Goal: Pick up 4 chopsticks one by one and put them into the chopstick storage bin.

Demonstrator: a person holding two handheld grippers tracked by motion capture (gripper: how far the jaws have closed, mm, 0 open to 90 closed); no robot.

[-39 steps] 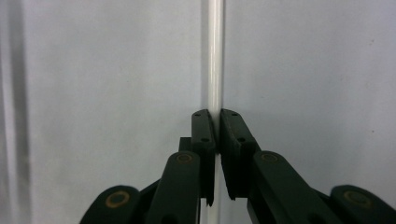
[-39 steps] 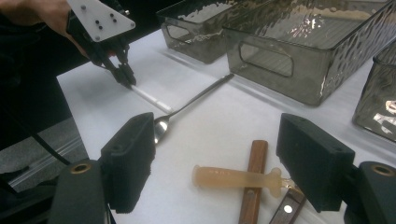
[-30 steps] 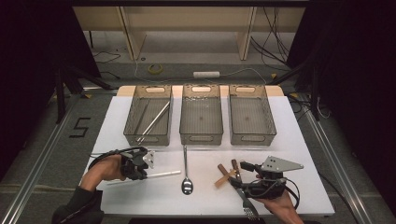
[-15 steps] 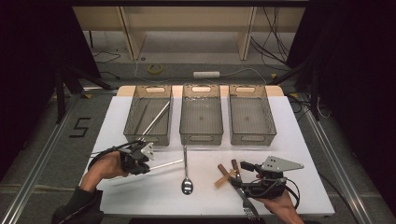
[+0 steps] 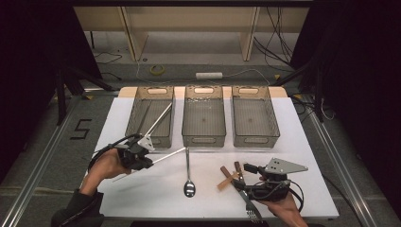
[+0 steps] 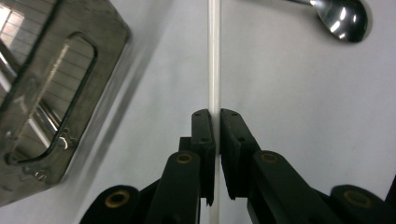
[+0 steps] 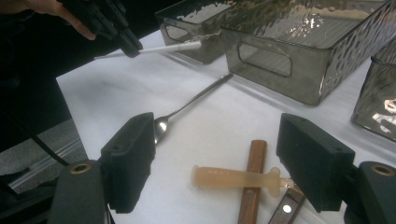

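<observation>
The left gripper (image 5: 142, 153) has risen off the table, clamped on the white rod (image 6: 214, 56); right gripper (image 7: 217, 163) gapes empty.

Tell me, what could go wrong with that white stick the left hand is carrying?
The left tool pinches the thin white stick at one narrow spot, so it might swivel or slip out. Its long free end points toward the left tray and could catch the rim. The spoon lies close below.
</observation>
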